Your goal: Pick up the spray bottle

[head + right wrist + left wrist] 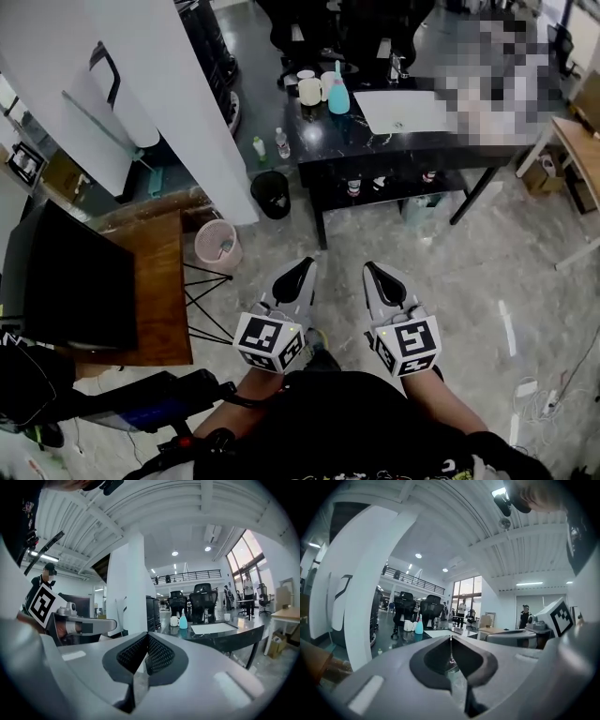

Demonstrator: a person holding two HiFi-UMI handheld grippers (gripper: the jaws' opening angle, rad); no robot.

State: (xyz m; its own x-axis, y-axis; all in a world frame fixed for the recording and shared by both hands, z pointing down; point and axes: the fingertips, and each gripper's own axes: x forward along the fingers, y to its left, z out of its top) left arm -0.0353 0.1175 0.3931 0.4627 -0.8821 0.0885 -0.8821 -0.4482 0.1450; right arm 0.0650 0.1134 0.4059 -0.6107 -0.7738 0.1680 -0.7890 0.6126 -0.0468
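Note:
A light blue spray bottle [338,95] stands upright on the far left part of a black table [375,145], beside white mugs [310,90]. The same bottle [419,626] [183,621] shows far off in both gripper views. My left gripper [302,269] and right gripper [373,270] hang side by side close to my body, well short of the table. Both are shut with nothing between their jaws.
A white sheet [403,111] lies on the table next to the bottle. Black office chairs [375,33] stand behind it. A white pillar [178,103], a black bin [272,195], a pink bin [218,246] and a wooden desk [155,291] are to the left.

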